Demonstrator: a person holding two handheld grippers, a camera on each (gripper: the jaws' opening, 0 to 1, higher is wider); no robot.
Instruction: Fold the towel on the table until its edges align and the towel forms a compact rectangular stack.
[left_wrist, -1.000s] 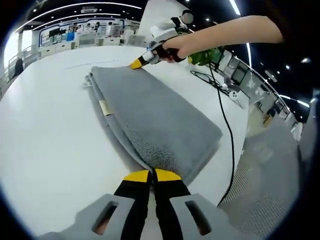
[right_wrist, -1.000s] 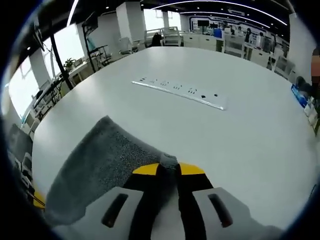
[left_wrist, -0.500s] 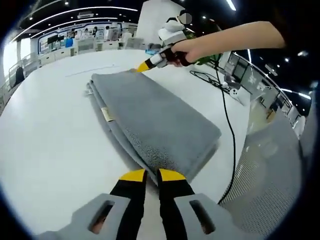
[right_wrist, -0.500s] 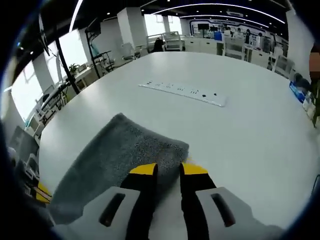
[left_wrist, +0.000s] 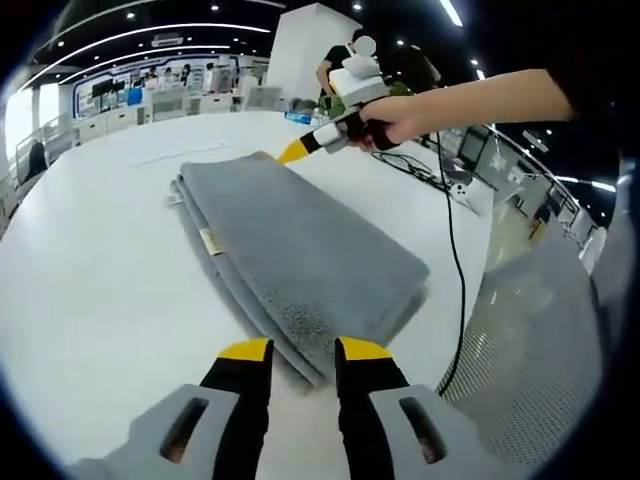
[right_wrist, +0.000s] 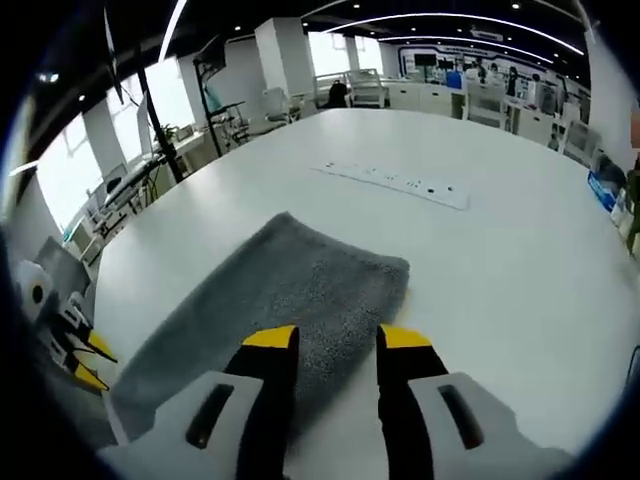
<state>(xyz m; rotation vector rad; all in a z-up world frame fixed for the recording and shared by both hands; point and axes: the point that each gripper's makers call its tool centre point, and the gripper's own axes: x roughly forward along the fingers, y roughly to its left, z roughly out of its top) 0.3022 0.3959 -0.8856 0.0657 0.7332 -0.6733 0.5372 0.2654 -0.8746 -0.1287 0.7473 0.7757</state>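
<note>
Fold set down: both my claws had let go, the left gripper (left_wrist: 296, 352) and right gripper (right_wrist: 334, 340) now spread apart and backing off the towel (left_wrist: 300, 245), which lay folded on the table (left_wrist: 90, 270), edges roughly aligned

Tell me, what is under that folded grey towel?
The folded grey towel lies flat on the white table. At its long edge lower layers and a small tag peek out; anything between the layers is covered.

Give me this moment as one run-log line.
towel: folded, flat on table | left tool: open, at near end | right tool: open, at far end | label: on side edge
</note>
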